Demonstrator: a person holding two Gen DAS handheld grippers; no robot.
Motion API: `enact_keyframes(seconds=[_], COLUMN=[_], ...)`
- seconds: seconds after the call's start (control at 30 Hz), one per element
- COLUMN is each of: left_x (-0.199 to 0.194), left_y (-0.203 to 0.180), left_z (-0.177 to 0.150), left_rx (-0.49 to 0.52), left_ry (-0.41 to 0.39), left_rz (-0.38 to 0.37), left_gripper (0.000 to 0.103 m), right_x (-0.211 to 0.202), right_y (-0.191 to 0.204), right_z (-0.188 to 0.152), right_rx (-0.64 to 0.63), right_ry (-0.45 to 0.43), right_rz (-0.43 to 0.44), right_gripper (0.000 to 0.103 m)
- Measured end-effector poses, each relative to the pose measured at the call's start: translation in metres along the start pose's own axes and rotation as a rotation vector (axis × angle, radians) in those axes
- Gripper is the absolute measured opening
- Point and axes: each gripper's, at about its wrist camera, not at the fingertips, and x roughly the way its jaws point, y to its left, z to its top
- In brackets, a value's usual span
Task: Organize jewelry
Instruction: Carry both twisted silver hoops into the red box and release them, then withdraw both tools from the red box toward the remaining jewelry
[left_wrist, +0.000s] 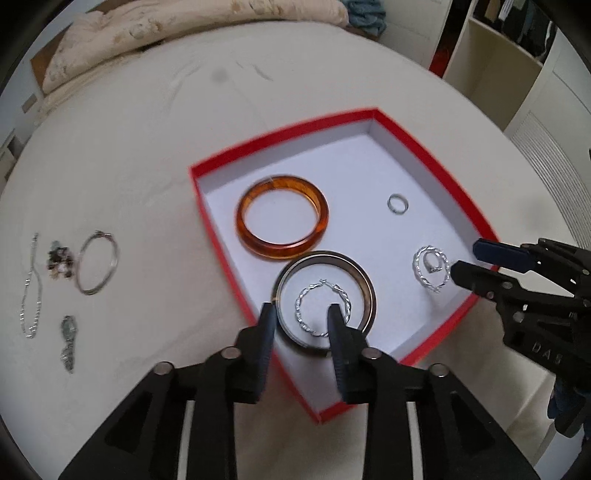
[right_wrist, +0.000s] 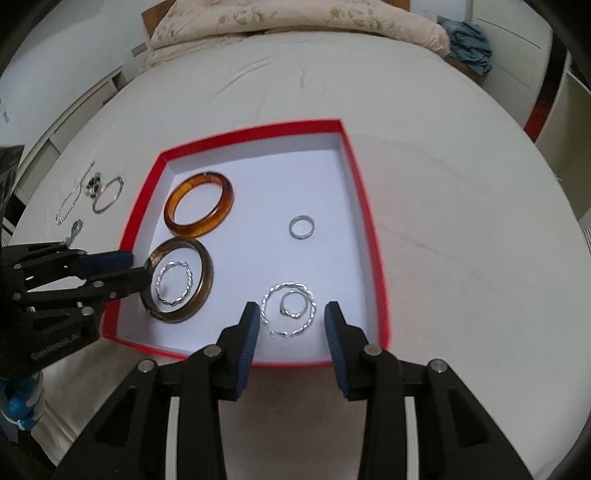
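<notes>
A red box (left_wrist: 221, 229) (right_wrist: 365, 206) with a white floor lies on the bed. In it are an amber bangle (left_wrist: 255, 243) (right_wrist: 173, 225), a dark bangle (left_wrist: 369, 291) (right_wrist: 205, 284) ringing a twisted silver hoop (left_wrist: 306, 295) (right_wrist: 186, 284), a plain ring (left_wrist: 398, 204) (right_wrist: 301, 226), and a second twisted hoop (left_wrist: 421, 273) (right_wrist: 310, 310) around a small ring (left_wrist: 430, 266) (right_wrist: 286, 306). My left gripper (left_wrist: 301, 314) (right_wrist: 138, 267) is open over the dark bangle. My right gripper (right_wrist: 291, 315) (left_wrist: 467, 258) is open, straddling the second hoop.
Outside the box to the left lie a thin silver bangle (left_wrist: 96, 264) (right_wrist: 108, 194), a chain (left_wrist: 30, 291) (right_wrist: 68, 206), a beaded cluster (left_wrist: 60, 260) and a dark pendant (left_wrist: 68, 341). A quilt (left_wrist: 184, 26) is piled at the bed's far side. Shelves (left_wrist: 498, 66) stand right.
</notes>
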Motion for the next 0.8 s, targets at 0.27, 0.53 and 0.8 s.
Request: enact_keyframes(seconds=[0.27, 0.53, 0.8], left_x=[-0.057, -0.129, -0.183], left_y=[0.025, 0.070, 0.098], left_z=[-0.024, -0.082, -0.138], left_rx=[-0.047, -0.106, -0.172], left_ry=[-0.065, -0.158, -0.206], left_rz=[0.052, 0.204, 0.293], left_gripper=[0.038, 0.056, 0.058], right_x=[-0.049, -0.089, -0.118], right_y=[0.011, 0.056, 0.110], right_z=[-0.013, -0.041, -0.063], right_rx=[0.046, 0.035, -0.026], right_ry=[-0.073, -0.118, -0.152], right_rz=[-0.001, 0.047, 0.103], right_gripper=[0.035, 0.035, 0.035])
